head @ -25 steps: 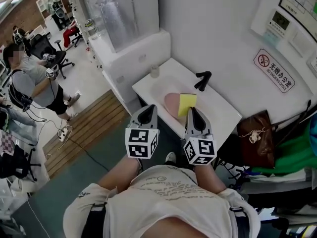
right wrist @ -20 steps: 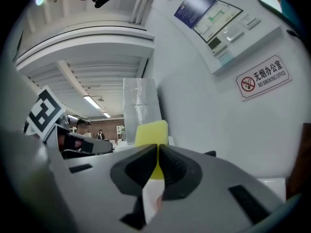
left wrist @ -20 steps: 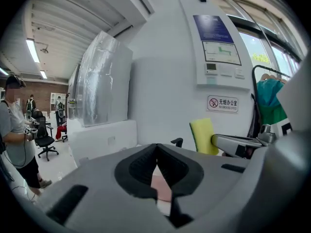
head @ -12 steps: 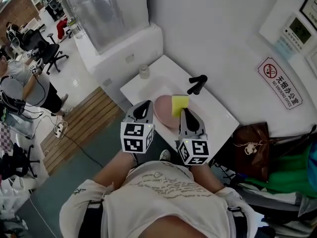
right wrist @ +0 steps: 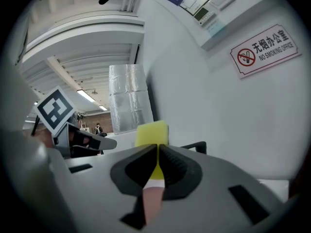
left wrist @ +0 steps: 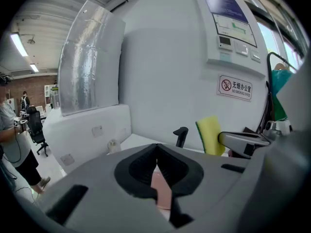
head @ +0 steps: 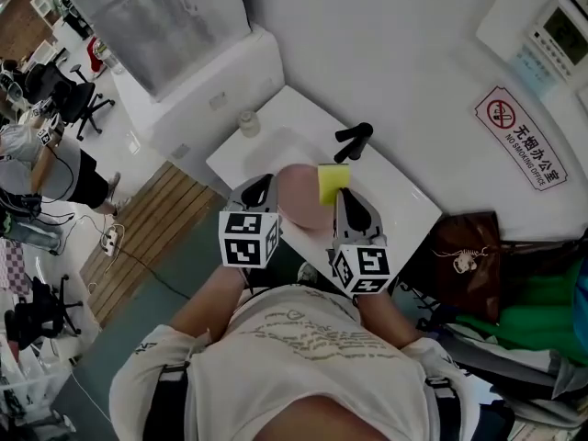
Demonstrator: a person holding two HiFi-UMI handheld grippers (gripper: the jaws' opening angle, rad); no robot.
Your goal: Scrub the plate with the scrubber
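Pink round plate [head: 296, 196] hangs in the head view between the two grippers, just above the near edge of the white sink counter [head: 404, 211] and not resting on it. The left gripper [head: 260, 187] meets its left rim. The right gripper [head: 342, 198] carries a yellow sponge scrubber [head: 333, 182] against the plate's far right side. The black tap [head: 354, 141] stands just beyond, and a small clear jar [head: 246, 123] sits at the counter's far left corner. Holding both things over the basin looks sensible, since drips would fall there.

In the left gripper view, the jaws are pressed together. A thin pink strip of plate [left wrist: 160, 191] shows in the slot between them, so I judge that they pinch the rim to steady the plate for scrubbing. To the right, the scrubber [left wrist: 210, 135] stands upright in the other gripper's tip, with the tap [left wrist: 180, 136] behind.

In the right gripper view, the jaws are closed on the lower part of the scrubber [right wrist: 151, 132], leaving its upper part free as a working face. Pink plate [right wrist: 151, 200] shows below it through the gap. The left gripper [right wrist: 108, 142] lies near on the left. Scrubbing seems about to begin; whether sponge and plate already touch, I cannot tell.
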